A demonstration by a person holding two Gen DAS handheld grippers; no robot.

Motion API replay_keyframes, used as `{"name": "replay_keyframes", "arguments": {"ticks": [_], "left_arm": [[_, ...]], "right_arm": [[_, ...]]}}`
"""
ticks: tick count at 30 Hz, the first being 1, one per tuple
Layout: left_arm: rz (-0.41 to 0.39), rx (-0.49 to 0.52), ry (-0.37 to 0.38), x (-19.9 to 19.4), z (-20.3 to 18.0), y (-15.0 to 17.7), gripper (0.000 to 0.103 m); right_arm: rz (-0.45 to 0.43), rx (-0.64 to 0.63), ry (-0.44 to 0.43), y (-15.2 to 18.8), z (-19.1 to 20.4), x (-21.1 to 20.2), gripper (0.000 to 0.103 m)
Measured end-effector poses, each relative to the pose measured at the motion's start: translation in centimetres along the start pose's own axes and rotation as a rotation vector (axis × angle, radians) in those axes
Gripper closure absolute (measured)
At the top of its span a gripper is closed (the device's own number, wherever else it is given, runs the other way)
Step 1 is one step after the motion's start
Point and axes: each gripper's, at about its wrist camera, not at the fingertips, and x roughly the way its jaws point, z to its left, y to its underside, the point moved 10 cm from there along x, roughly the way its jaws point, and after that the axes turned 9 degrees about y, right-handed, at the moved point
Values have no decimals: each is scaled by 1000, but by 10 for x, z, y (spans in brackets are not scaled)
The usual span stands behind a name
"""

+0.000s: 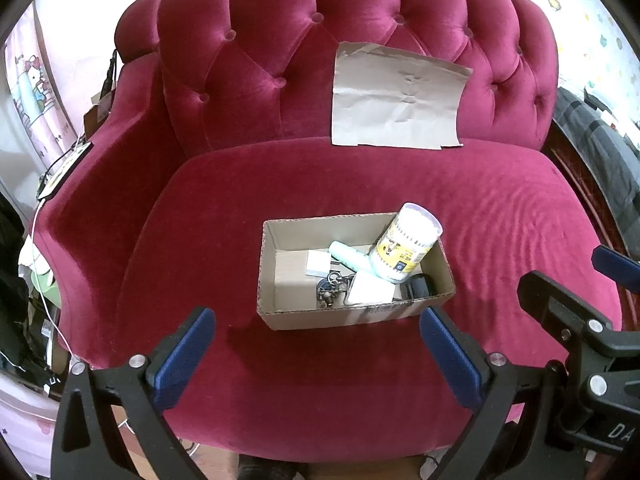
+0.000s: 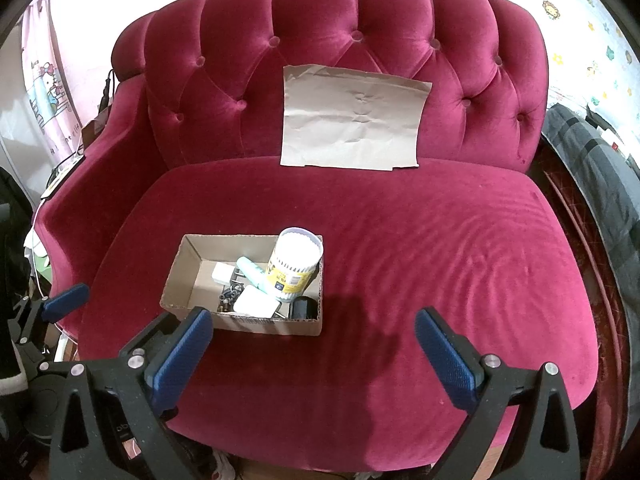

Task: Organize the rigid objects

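Both grippers hover empty over the sofa [image 1: 248, 264], the left gripper [image 1: 316, 344] and right gripper [image 2: 314, 346] each with fingers spread wide. The box [image 1: 348, 316] sits on the seat at about 12 o'clock from the left gripper and 10 o'clock from the right, holding a tub [image 1: 404, 246], a tube [image 1: 348, 254], keys [image 1: 330, 286] and white blocks. The tub leans on the box's rim and rises above it; a nudge from either gripper, or a shift of the soft cushion, would probably tip it out.
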Motion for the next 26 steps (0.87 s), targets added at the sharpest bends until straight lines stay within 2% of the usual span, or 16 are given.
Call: {"name": "replay_keyframes", "arguments": {"ticks": [26], "left_arm": [[-17, 18, 3, 8, 0, -6, 0]], "right_arm": [[-3, 9, 3, -2, 4, 8, 0]]}}
